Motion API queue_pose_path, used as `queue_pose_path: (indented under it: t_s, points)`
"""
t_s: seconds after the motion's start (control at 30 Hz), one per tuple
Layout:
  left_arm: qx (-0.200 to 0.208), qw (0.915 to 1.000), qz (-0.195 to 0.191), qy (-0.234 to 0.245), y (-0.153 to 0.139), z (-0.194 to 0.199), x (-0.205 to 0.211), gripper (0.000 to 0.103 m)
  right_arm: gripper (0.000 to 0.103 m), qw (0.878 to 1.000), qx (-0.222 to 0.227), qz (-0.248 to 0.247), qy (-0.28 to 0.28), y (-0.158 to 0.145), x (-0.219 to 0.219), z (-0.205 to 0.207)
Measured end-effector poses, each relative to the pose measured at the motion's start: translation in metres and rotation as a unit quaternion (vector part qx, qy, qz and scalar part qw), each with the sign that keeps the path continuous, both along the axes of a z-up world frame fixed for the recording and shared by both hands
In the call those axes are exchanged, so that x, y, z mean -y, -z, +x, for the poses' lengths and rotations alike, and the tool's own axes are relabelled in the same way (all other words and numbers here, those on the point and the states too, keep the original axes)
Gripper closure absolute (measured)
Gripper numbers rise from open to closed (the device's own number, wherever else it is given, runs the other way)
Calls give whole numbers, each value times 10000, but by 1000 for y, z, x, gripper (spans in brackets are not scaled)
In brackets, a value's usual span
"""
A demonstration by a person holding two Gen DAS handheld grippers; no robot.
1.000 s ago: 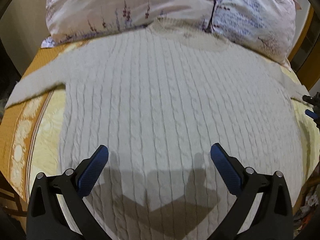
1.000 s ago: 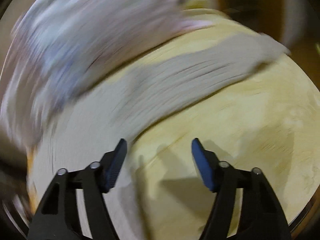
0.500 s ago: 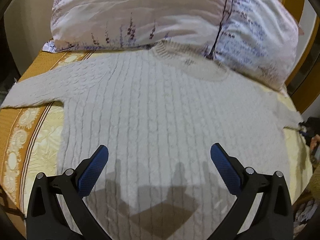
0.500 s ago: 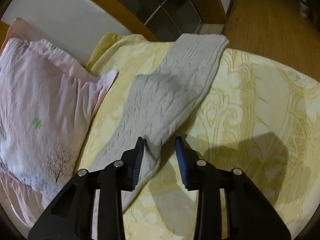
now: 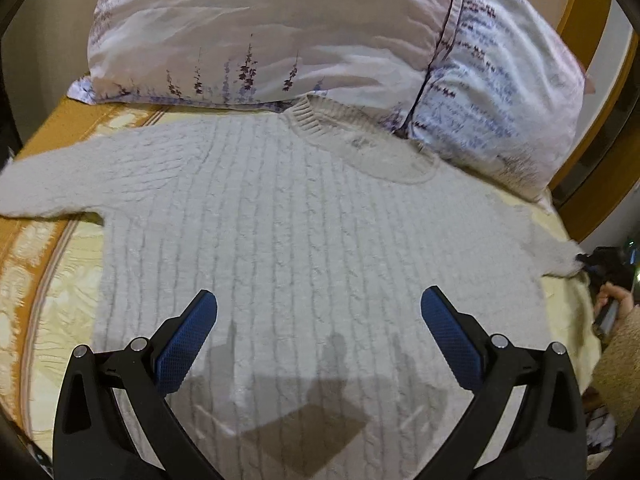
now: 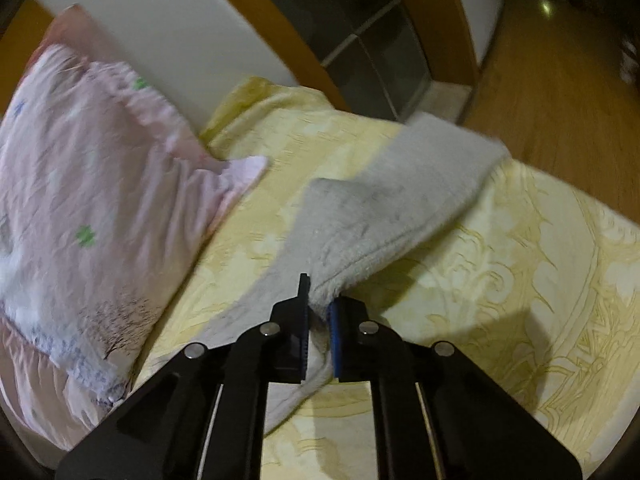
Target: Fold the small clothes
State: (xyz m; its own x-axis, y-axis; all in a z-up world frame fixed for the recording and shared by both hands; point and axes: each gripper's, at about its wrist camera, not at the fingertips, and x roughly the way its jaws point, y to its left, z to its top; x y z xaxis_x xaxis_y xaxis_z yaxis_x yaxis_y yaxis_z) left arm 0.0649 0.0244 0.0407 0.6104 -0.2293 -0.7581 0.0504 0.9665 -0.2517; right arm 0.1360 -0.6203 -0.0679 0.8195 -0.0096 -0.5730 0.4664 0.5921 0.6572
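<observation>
My right tongs [image 6: 318, 316] are pinching one sleeve [image 6: 400, 208] of the sweater, and my left tongs [image 5: 319, 320] hang spread wide over its body, touching nothing. I count one sweater [image 5: 312, 232], lying flat on the yellow bed [image 6: 500, 280] with its collar against two pillows [image 5: 280, 32]. Only the left view shows both sleeves; only the right shows the wooden floor [image 6: 560, 80]

A bedroom in a home. A bed [image 6: 500, 264] with a yellow patterned bedspread [image 5: 44, 280] fills both views, a floral pillow [image 5: 280, 32] lies at its head edge against a curved wooden headboard [image 6: 280, 36], and a wooden floor [image 6: 552, 80] runs beyond the bed's far corner.
</observation>
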Motion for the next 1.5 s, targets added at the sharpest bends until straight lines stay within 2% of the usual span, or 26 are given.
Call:
queue_pose_path:
  t_s: [0.17,0.33,0.43,0.53,0.63,0.7,0.83,0.93,0.97,1.03,1.2,1.27,1.3,1.33,1.43,1.5]
  points:
    - [24,10000,19,-14,-1,2,-1,1,95,9979,332,-366,-412,-29,-28,0]
    - [-75,10000,-16,-62,0,7,-7,1,95,9928,691,-433,-873,-49,-65,0]
    - [-74,9999,-5,-139,0,12,-11,1,95,9868,908,-375,-1290,-59,-102,0]
    - [-66,9997,-52,-227,-1,18,-16,1,95,9752,1071,-379,-1898,-65,-155,0]
    - [-115,9992,-168,-330,-2,26,-21,1,95,9574,1026,-585,-2636,-63,-218,0]
    - [-168,9988,-273,-379,-1,30,-25,1,95,9419,840,-785,-3156,-52,-264,0]
    - [-376,9969,-547,-428,4,34,-32,5,90,9294,275,-794,-3593,-22,-312,6]
    - [-448,9956,-695,-440,7,34,-37,5,80,9348,207,-564,-3500,-19,-313,5]
    - [-451,9953,-740,-437,7,34,-39,5,78,9390,261,-466,-3398,-22,-308,3]
    - [-437,9948,-813,-442,7,35,-43,5,69,9474,323,-404,-3158,-28,-293,4]
    - [-397,9932,-1004,-443,4,38,-52,5,69,9718,171,-335,-2329,-32,-260,15]
    - [-382,9925,-1079,-419,3,39,-55,5,83,9763,20,-494,-2106,-33,-259,20]
    - [-382,9922,-1115,-410,3,40,-57,5,91,9757,27,-630,-2096,-36,-260,20]
    - [-387,9914,-1184,-396,3,41,-59,5,93,9739,99,-801,-2120,-41,-265,19]
    - [-392,9881,-1431,-397,4,42,-66,10,95,9522,643,-1475,-2596,-71,-310,13]
    - [-442,9855,-1589,-404,6,44,-69,14,95,9377,855,-1675,-2920,-82,-336,11]
